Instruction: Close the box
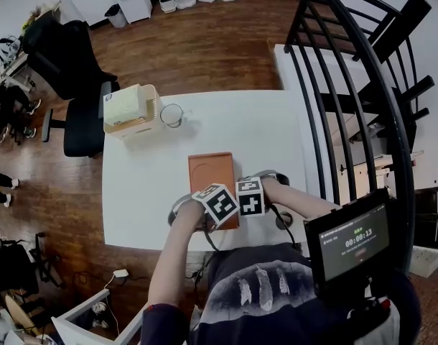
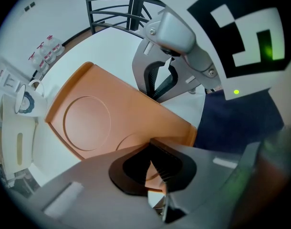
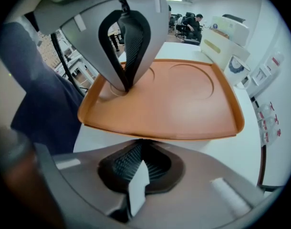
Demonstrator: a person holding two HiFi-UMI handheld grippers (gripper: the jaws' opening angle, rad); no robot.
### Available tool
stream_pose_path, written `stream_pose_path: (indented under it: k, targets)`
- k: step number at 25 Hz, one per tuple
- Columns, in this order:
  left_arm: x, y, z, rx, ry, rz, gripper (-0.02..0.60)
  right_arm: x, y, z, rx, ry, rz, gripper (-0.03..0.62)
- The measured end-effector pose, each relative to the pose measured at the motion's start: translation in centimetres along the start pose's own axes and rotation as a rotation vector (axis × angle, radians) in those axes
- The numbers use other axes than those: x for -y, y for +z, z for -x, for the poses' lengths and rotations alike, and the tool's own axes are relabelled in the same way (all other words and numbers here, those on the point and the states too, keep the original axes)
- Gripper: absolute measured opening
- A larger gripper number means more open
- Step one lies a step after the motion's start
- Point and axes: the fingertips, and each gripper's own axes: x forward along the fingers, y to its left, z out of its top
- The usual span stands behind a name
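Observation:
The orange box (image 1: 211,175) lies flat on the white table (image 1: 143,192), its lid (image 3: 183,99) marked with two pressed-in circles. Both grippers sit side by side at its near end under their marker cubes. My left gripper (image 1: 217,204) is shut, and its tip (image 3: 125,86) rests on top of the lid near the closer circle; in its own view its jaws (image 2: 152,149) overlap the lid's near corner. My right gripper (image 1: 250,196) is shut too, with its tip (image 3: 140,146) against the lid's near rim. It shows as (image 2: 158,97) in the left gripper view. Neither holds anything.
A beige container (image 1: 131,110) and a clear glass jug (image 1: 171,115) stand at the table's far left corner. A black office chair (image 1: 79,85) is left of the table, a black metal railing (image 1: 362,85) to the right. A small screen (image 1: 354,239) sits by my right arm.

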Motion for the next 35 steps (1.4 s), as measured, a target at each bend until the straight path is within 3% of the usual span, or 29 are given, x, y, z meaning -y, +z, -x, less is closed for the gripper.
stream_pose_path:
  k: [6, 13, 25, 30, 35]
  targets:
    - [1.6, 0.2, 0.1, 0.001, -0.013, 0.006, 0.015, -1.2, -0.3, 0.6, 0.019, 0.005, -0.049, 0.003]
    - [0.5, 0.3, 0.1, 0.008, -0.026, 0.002, 0.015, -0.1, 0.1, 0.4, 0.058, 0.028, -0.154, 0.003]
    - [1.2, 0.3, 0.7, 0.018, -0.034, -0.004, 0.015, -0.6, 0.1, 1.4, 0.094, -0.011, -0.2, 0.005]
    - [0.4, 0.3, 0.2, 0.008, -0.035, 0.003, 0.015, 0.8, -2.8, 3.3, 0.04, -0.009, -0.231, 0.005]
    - [-0.1, 0.5, 0.0, -0.004, -0.02, -0.001, 0.015, 1.7, -4.7, 6.3, 0.055, -0.036, -0.298, 0.005]
